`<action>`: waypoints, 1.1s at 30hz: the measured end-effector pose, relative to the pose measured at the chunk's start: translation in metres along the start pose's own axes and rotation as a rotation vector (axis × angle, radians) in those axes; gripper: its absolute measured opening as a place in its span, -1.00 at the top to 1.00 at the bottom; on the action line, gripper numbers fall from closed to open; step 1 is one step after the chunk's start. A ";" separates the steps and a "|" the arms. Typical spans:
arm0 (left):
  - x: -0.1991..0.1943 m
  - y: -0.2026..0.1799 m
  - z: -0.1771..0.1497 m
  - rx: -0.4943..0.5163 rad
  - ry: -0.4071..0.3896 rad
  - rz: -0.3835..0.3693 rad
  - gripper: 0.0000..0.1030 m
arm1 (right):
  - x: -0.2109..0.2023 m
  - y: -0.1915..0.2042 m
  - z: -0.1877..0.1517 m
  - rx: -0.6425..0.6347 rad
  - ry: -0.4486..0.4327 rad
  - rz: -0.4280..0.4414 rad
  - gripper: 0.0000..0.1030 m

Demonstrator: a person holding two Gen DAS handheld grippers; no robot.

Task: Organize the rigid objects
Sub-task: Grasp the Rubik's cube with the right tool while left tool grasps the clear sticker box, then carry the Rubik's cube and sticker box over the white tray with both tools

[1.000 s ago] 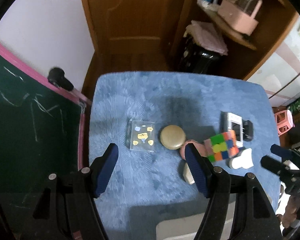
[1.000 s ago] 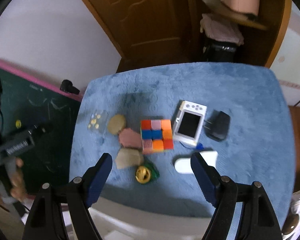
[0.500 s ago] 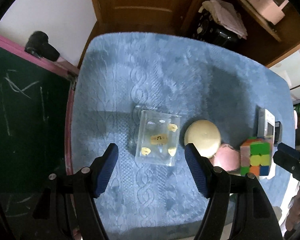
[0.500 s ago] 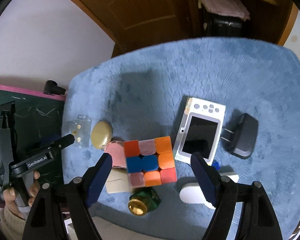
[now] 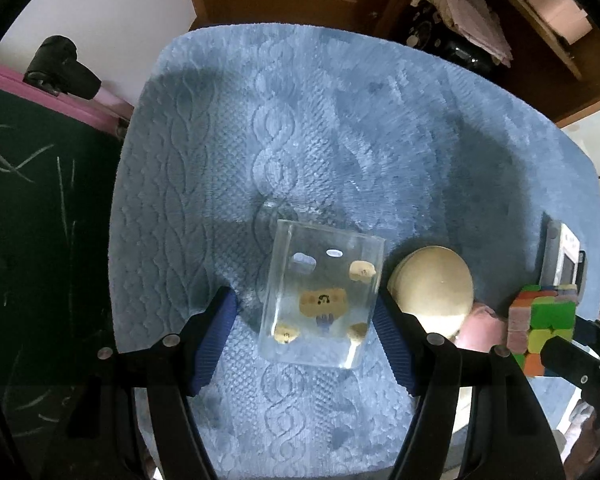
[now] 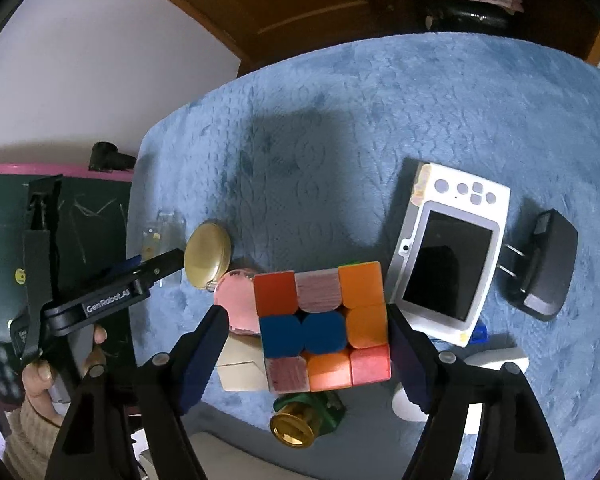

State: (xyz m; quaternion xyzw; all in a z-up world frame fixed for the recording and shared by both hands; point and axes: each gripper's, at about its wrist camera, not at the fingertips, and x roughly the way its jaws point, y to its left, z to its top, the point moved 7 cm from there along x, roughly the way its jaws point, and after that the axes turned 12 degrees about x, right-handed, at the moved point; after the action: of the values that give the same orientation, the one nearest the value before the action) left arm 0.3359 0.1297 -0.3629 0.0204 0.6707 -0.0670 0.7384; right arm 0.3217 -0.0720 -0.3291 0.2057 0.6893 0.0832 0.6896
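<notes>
A clear plastic box (image 5: 322, 294) with small yellow stickers lies on the blue blanket (image 5: 300, 140). My left gripper (image 5: 306, 334) is open and straddles the box, one finger on each side. A colourful puzzle cube (image 6: 324, 326) sits between the open fingers of my right gripper (image 6: 306, 350); its right finger is close against the cube's side. The cube also shows in the left wrist view (image 5: 542, 322). The left gripper shows in the right wrist view (image 6: 156, 268) at the clear box (image 6: 156, 236).
A round tan compact (image 5: 434, 284) and a pink disc (image 6: 236, 304) lie between box and cube. A white handheld game device (image 6: 448, 252), a black charger (image 6: 546, 266), a white case (image 6: 496, 360), a green gold-capped bottle (image 6: 300, 420) and a beige block (image 6: 240, 368) surround the cube.
Both grippers have moved forward and down. The left one closed in around the clear box, the right one around the cube. Both stay open.
</notes>
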 end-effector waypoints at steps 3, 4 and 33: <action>0.000 -0.002 0.002 0.009 -0.006 0.020 -0.38 | 0.002 0.001 0.000 -0.006 0.007 -0.010 -0.12; 0.000 -0.003 0.002 0.011 -0.008 0.027 -0.36 | 0.001 0.002 -0.001 -0.009 0.013 0.001 -0.12; -0.189 -0.079 -0.041 0.161 -0.379 0.042 -0.03 | -0.141 0.037 -0.058 -0.107 -0.254 0.073 -0.08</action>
State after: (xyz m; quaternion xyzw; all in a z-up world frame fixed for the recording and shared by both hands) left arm 0.2681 0.0701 -0.1742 0.0805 0.5117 -0.1076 0.8486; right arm 0.2658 -0.0852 -0.1832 0.2024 0.5831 0.1182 0.7778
